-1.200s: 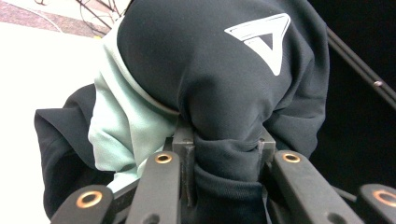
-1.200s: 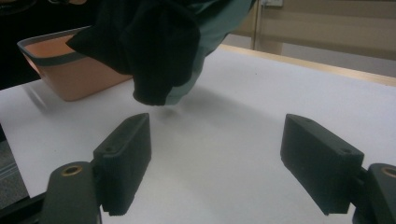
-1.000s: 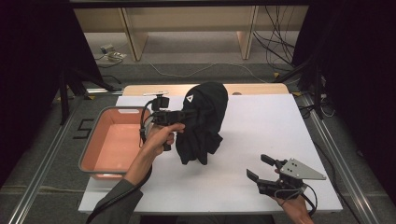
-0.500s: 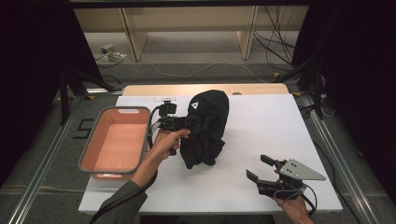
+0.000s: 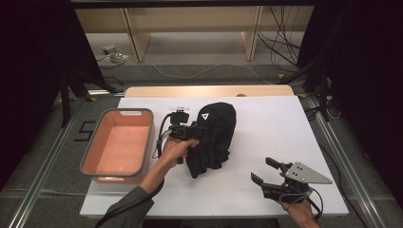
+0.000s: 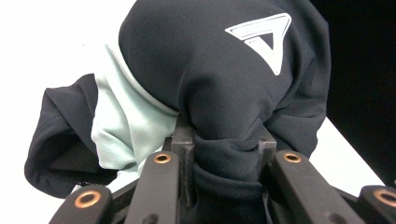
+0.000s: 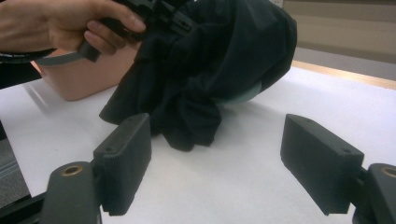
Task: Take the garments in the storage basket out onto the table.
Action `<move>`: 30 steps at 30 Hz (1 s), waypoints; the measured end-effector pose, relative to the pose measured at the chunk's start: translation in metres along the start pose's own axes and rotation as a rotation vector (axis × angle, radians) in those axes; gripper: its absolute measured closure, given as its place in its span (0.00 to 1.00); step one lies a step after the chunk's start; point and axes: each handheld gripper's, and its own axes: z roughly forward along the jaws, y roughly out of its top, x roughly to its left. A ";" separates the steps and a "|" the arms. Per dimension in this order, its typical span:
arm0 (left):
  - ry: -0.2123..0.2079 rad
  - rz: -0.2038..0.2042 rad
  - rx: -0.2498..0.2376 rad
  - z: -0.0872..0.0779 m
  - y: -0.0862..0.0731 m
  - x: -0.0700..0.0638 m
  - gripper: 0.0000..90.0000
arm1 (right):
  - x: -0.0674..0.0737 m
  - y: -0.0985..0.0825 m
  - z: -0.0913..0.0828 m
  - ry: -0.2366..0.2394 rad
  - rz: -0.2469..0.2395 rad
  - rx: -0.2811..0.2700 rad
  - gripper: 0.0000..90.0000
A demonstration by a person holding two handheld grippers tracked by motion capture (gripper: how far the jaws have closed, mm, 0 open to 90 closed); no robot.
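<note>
**Left gripper pinching the black garment**

The left gripper [image 6: 224, 154] has its jaws clamped on a bunched fold of the black garment [image 5: 214, 137], just right of the pink tub [image 5: 119, 145]. The right gripper [image 5: 266, 173], jaws spread and empty, sits well right of the tub.

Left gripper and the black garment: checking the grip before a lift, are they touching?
Touching. The left gripper view shows the left gripper pinching a fold of the black garment.
</note>
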 end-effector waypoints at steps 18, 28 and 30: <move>-0.057 -0.019 0.067 0.013 -0.004 0.000 0.56 | -0.001 0.000 0.000 0.001 0.004 -0.005 0.28; -0.119 -0.018 0.074 -0.003 0.005 -0.003 0.41 | -0.001 0.000 0.000 -0.001 0.005 -0.005 0.28; -0.126 -0.013 0.066 -0.007 0.006 -0.003 0.41 | -0.001 0.000 0.000 -0.002 0.006 -0.001 0.28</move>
